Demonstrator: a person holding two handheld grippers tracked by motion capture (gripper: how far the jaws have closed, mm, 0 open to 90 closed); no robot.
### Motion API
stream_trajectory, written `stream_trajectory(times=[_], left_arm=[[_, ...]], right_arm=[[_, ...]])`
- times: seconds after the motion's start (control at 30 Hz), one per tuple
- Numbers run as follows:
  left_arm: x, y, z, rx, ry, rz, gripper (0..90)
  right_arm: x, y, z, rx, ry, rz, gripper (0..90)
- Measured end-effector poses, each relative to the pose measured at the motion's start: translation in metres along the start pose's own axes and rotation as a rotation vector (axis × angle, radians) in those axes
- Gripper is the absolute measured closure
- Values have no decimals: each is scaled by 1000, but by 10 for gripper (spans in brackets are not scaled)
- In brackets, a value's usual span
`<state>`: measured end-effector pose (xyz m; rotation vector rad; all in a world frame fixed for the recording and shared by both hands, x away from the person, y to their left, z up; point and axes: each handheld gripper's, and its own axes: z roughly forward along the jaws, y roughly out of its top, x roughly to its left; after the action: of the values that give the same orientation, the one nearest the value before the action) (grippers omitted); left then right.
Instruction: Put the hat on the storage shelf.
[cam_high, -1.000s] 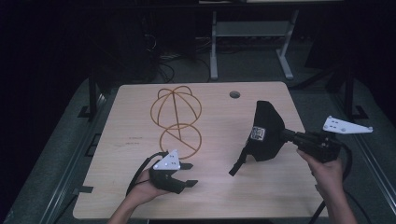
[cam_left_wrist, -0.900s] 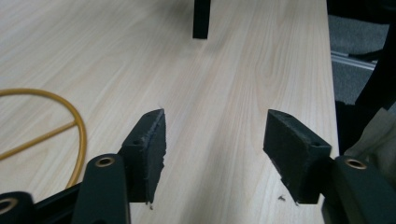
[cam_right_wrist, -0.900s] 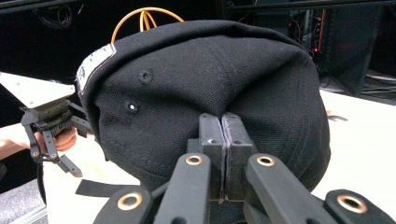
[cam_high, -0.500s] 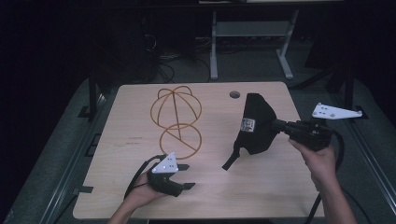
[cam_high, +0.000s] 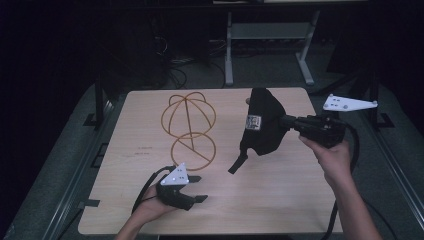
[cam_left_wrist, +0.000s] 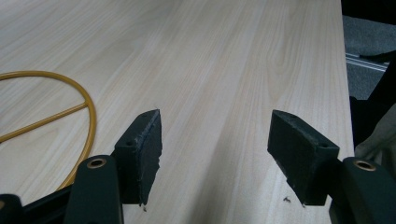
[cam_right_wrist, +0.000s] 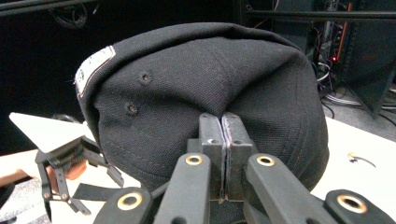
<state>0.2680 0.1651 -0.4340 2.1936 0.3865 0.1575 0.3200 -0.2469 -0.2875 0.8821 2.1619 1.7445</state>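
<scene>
Black cloth bunches in your right gripper (cam_right_wrist: 222, 154), whose jaws pinch the cap (cam_high: 262, 122) in the air right of the wire stand (cam_high: 188, 127), so carry it over level and bring your wide-open, empty left gripper (cam_high: 192, 187) up to steady the stand.

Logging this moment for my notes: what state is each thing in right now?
Black cap: lifted off the table, pinched at its fabric.
Right hand-held gripper: shut on the cap.
Left hand-held gripper: open, holding nothing, low over the table.
Gold wire stand: upright on the table, bare.
</scene>
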Motion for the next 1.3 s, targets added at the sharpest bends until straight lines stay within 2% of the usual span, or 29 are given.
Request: stream_trajectory(times=[0.1,0.3,0.73,1.23,1.3], left_arm=[[1,-1,1,-1,2,-13,335],[2,-1,1,-4,3,-14,335],[5,-3,0,2,14,-14,331],[4,-3,2,1,5,-23,330],[4,-3,1,11,8,-13,331]], right_arm=[[1,6,3,-2,4,1,892],[3,16,10,4,10,-12,892],[16,53,33,24,30,-61,892],[33,88,74,46,79,-96,892],[36,93,78,50,82,-102,892]])
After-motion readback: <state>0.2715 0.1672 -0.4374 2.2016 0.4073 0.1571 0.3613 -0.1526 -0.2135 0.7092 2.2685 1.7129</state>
